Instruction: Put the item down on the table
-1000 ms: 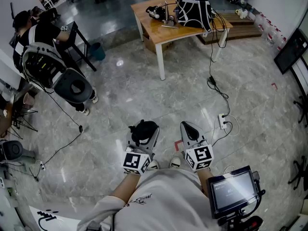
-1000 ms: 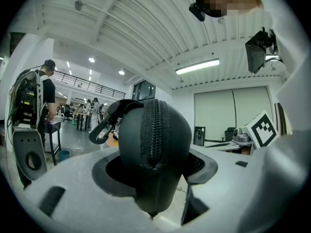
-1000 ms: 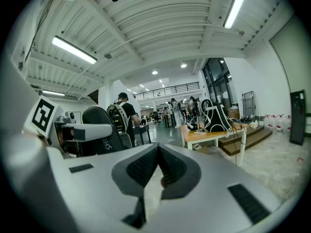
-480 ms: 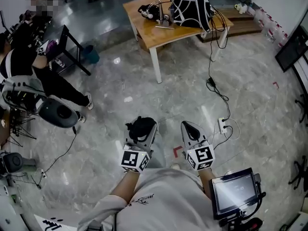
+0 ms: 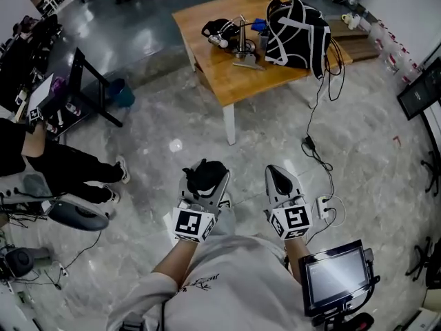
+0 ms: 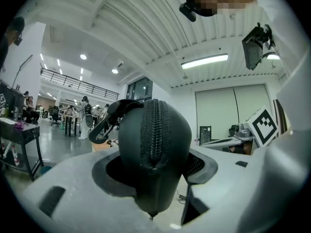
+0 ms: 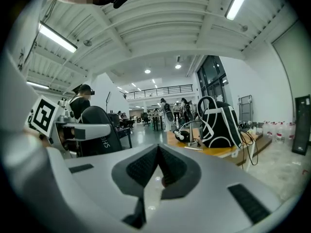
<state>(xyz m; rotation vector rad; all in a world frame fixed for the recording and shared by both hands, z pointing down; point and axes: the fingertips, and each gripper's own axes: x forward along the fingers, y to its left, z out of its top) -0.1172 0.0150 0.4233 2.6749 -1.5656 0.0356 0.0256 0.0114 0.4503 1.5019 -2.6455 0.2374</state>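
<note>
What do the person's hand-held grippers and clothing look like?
Both the left hand-held gripper and right hand-held gripper are pale grey with dark ribbed pads, each carrying a white cube with black square markers. The person wears a light short-sleeved shirt.

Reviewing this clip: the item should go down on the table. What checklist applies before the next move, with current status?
1. Left hand-held gripper grips the black zippered fabric pouch: ok.
2. Right hand-held gripper shut, nothing between its jaws: ok.
3. Light wooden table within reach: not ok, it stands ahead across the floor.
4. Bare wood in front of the black-and-white backpack for a landing spot: ok.
5. Black floor cable lies right of the walking line: ok.
</note>
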